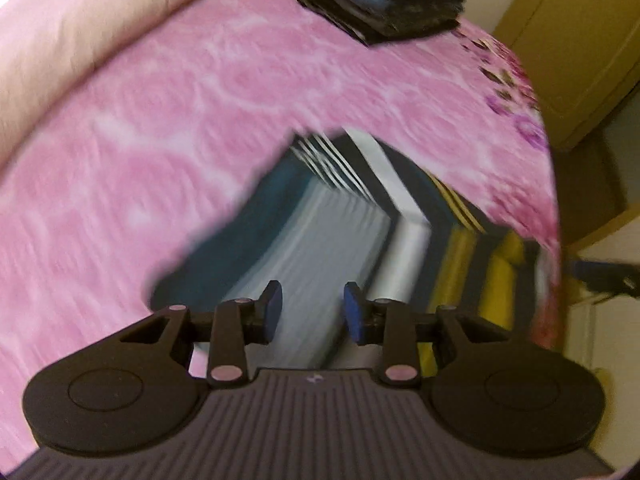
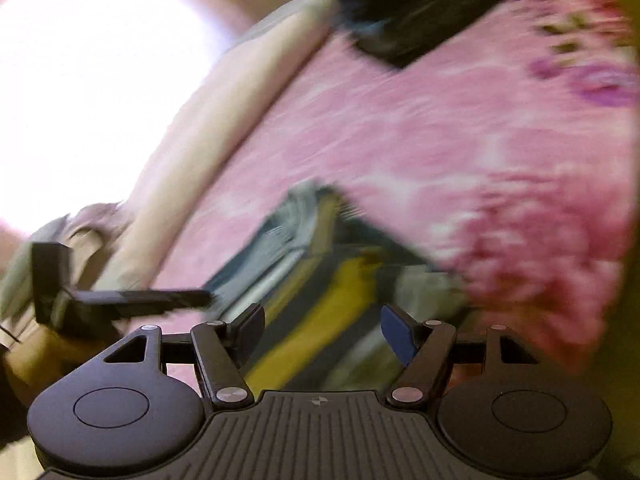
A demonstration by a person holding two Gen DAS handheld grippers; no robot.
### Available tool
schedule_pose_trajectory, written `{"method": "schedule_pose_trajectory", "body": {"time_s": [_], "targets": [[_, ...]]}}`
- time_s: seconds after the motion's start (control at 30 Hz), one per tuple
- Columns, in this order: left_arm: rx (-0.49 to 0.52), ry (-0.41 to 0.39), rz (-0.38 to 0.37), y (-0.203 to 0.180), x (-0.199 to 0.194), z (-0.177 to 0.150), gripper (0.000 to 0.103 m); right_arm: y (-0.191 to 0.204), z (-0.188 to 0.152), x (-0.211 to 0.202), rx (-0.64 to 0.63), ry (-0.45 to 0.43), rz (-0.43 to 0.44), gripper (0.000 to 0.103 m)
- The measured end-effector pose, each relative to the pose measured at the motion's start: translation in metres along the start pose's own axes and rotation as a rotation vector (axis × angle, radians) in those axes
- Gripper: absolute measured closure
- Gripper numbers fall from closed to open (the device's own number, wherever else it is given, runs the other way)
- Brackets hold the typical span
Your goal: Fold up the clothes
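Left wrist view: the left claw (image 1: pixel 313 308) hangs open over a striped garment (image 1: pixel 344 220) at lower centre on the pink bed (image 1: pixel 200 100). A dark folded pile (image 1: pixel 380 0) sits at the top. The right claw (image 2: pixel 323 332) is open too, above the same garment (image 2: pixel 320 280).

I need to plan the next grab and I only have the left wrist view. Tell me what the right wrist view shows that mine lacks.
Observer: The right gripper is open and empty, over the yellow stripes of the striped garment.
Operator: Tell me where my own gripper sits.
Observer: The left gripper enters from the left of that view, reaching toward the garment's edge.
Operator: Report anything else.
Observer: A beige garment lies bunched at the left, beside the pale pillow. The view is too blurred for more detail.
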State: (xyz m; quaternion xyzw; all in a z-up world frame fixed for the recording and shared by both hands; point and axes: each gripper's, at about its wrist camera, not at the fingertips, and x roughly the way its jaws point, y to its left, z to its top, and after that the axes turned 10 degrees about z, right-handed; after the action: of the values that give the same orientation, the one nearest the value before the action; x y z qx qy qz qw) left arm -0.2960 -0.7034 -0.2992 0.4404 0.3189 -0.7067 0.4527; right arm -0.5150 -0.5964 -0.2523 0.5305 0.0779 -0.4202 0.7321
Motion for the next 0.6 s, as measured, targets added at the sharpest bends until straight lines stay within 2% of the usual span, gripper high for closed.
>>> {"method": "schedule_pose_trajectory", "body": {"time_s": [0.1, 0.17, 0.23, 0.27, 0.3, 0.5, 0.6], "targets": [[-0.026, 0.021, 0.019, -0.017, 0.007, -0.022, 0.075, -0.003, 0.011, 0.041, -0.022, 0.095, 0.054, 0.034], [-0.077, 0.026, 0.026, -0.014, 0.014, -0.025, 0.074, -0.018, 0.02, 0.067, -0.009, 0.143, 0.05, 0.035], [-0.131, 0.032, 0.03, -0.01, 0.021, -0.028, 0.072, -0.041, 0.029, 0.077, 0.016, 0.163, 0.023, 0.048], [-0.145, 0.03, 0.034, -0.01, 0.025, -0.026, 0.072, -0.052, 0.034, 0.082, 0.028, 0.173, 0.01, 0.064], [-0.146, 0.026, 0.04, -0.012, 0.029, -0.024, 0.072, -0.058, 0.036, 0.081, 0.022, 0.185, 0.022, 0.067], [-0.162, -0.007, 0.079, -0.017, 0.024, -0.028, 0.071, -0.069, 0.041, 0.072, -0.009, 0.251, 0.035, 0.066], [-0.203, -0.024, 0.133, -0.018, 0.006, -0.038, 0.072, -0.065, 0.043, 0.067, -0.028, 0.28, 0.021, 0.066]]}}
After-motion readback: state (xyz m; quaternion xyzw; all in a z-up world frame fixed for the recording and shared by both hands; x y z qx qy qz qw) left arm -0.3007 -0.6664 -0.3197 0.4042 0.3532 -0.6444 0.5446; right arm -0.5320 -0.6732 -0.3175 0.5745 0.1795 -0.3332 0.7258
